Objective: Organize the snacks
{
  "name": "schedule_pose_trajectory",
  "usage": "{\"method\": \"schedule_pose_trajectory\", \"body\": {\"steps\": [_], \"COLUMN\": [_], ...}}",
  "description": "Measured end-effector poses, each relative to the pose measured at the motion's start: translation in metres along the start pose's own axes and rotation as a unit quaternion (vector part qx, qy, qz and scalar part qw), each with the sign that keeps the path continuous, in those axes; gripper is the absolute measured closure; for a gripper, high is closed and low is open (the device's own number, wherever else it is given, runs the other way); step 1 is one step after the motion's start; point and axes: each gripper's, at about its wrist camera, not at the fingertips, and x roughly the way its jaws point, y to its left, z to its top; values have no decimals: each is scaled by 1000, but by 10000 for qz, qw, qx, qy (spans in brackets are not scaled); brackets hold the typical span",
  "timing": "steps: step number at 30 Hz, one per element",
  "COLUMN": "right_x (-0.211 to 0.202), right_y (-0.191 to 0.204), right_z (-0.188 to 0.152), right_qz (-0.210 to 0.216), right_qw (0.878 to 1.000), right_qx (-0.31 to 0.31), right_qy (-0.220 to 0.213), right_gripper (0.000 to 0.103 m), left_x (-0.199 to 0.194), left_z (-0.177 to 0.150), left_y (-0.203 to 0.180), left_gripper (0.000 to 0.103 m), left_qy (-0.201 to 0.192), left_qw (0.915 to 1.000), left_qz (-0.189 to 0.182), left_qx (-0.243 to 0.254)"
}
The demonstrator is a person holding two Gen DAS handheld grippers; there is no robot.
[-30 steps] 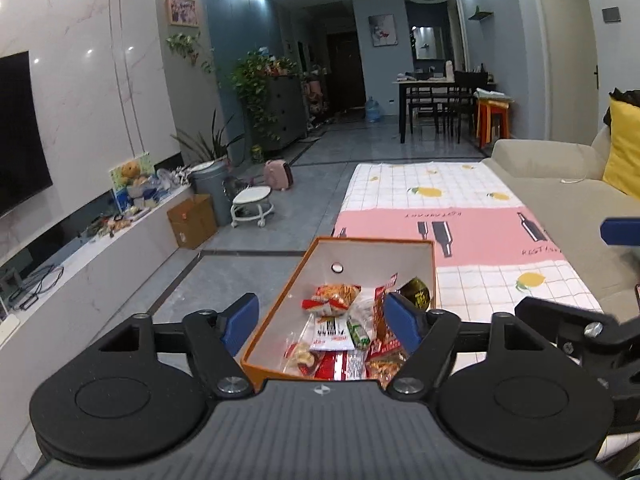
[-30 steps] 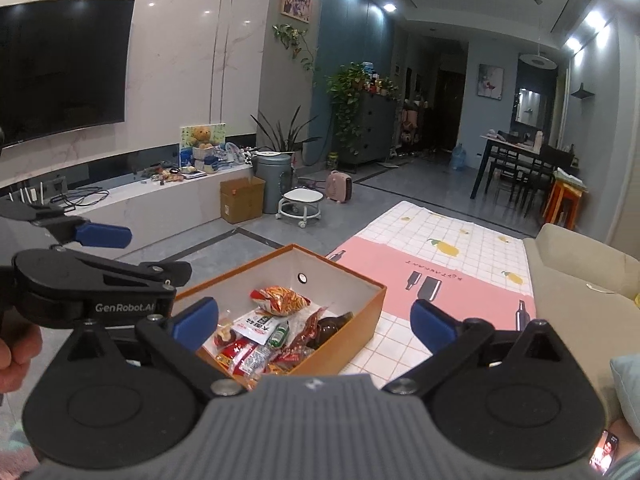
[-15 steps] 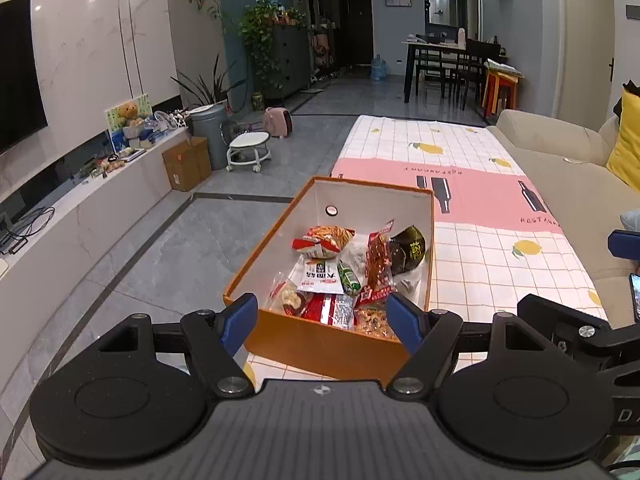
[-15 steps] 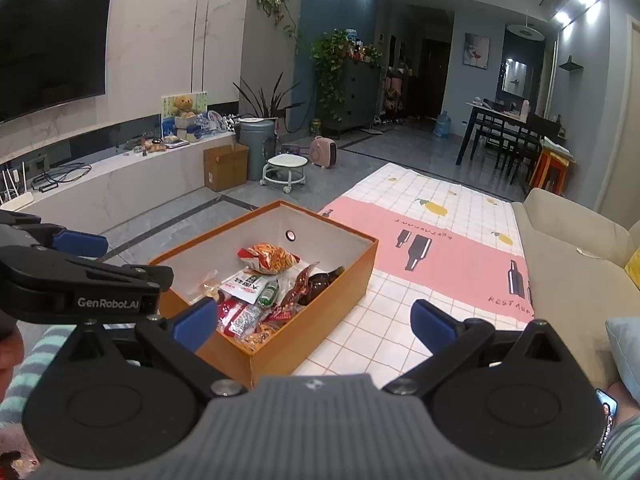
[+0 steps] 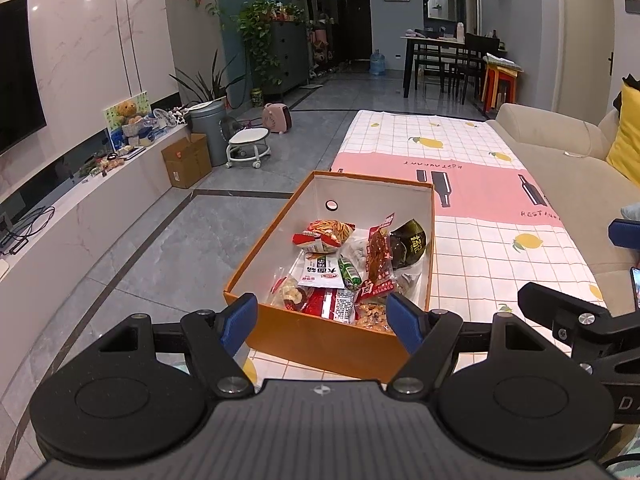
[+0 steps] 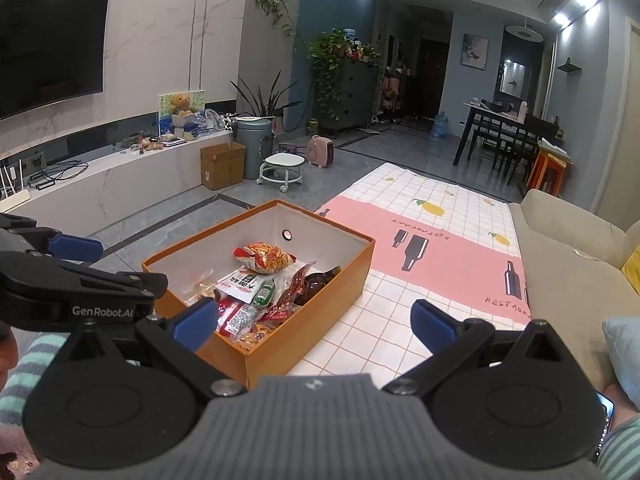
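on the mat: orange box (image 5: 320, 340) sits on the checked mat (image 5: 500, 256), near its left edge
snacks (image 5: 344, 264): piled loose inside box, toward near end
left gripper (image 5: 322, 318): fingers spread, empty, just short of box's near wall
right gripper (image 6: 314, 322): fingers spread wide, empty, beside box's right corner
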Motion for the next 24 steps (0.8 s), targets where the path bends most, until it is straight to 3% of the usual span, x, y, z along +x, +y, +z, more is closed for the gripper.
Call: {"method": "schedule_pose_trajectory", "body": {"steps": [24], "right_x": [3], "right_y": [1], "right_z": [-3], "right_qz": [15], "right_qw": [10000], "right_qx": [-19], "right_qy": [43], "right_gripper": [4], "left_x": [2], "left_z": [-4], "left_y": [6], "left_gripper": [17], "left_qy": [73], "left_qw": [10000], "left_qz": [8], "left_qx": [55]}}
